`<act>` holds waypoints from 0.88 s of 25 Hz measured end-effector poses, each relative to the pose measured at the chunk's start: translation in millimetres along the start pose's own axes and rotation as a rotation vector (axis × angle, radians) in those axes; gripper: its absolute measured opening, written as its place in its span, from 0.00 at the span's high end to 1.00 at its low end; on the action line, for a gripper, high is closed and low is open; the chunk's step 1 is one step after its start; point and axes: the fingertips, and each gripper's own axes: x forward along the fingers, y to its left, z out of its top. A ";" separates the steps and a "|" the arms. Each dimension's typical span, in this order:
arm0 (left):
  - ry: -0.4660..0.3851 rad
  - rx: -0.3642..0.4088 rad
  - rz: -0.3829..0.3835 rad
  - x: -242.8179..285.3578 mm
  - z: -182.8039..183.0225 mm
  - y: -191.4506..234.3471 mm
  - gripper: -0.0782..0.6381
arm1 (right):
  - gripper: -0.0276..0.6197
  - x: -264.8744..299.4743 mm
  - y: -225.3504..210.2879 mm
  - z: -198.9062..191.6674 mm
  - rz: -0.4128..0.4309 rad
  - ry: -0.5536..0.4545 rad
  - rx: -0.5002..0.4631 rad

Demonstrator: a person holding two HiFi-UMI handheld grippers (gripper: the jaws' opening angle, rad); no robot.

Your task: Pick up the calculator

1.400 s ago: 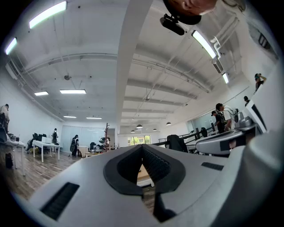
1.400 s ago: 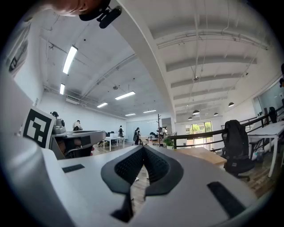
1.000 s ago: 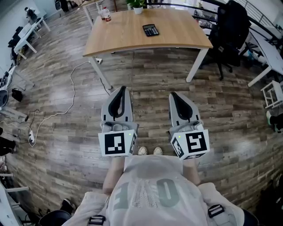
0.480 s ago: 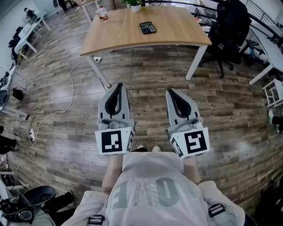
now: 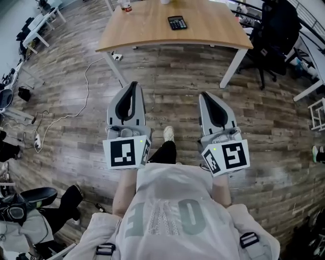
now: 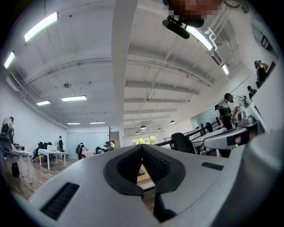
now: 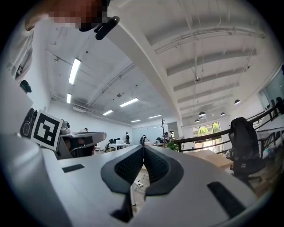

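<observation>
My left gripper [image 5: 133,86] has its jaws shut tight on nothing; in the left gripper view its dark ribbed pads [image 6: 156,163] meet at the tips, with only a sliver of room showing below them. My right gripper [image 5: 205,96] is the same; its dark ribbed pads [image 7: 128,166] close on each other and hold nothing. I hold both side by side, apart from one another, above the grey-brown wood-plank floor [image 5: 172,76], pointing toward the light wooden tabletop [image 5: 147,30].

The black rectangular calculator [image 5: 177,22] lies flat on that tabletop, about midway along it and back from the near edge; it is well apart from both grippers, and neither touches it.

The tabletop's near edge runs across ahead of me; a white slanted leg [image 5: 231,63] stands under its right corner. Between me and that edge the floor lies open; my pale shoe [image 5: 169,133] shows between the two grippers. Off to the left a thin white cable [image 5: 84,96] loops over the boards toward a white power strip [image 5: 36,144]. To the right a black office chair [image 5: 274,35] stands near the tabletop's right end.

At the far left corner of the tabletop stands a small bottle with a red band [image 5: 125,6], cut by the frame edge; I cannot tell what is in it.
</observation>
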 end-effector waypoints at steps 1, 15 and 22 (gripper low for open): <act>-0.003 0.000 -0.007 4.1 -2.0 -2.3 0.88 | 0.93 2.1 -2.9 -2.7 -0.004 0.002 0.001; 0.024 -0.022 0.030 64.0 -79.0 23.0 0.88 | 0.93 95.8 -52.0 -69.6 0.025 0.060 -0.057; 0.034 -0.078 0.087 118.8 -112.8 64.6 0.88 | 0.93 166.0 -70.9 -91.8 0.055 0.127 -0.097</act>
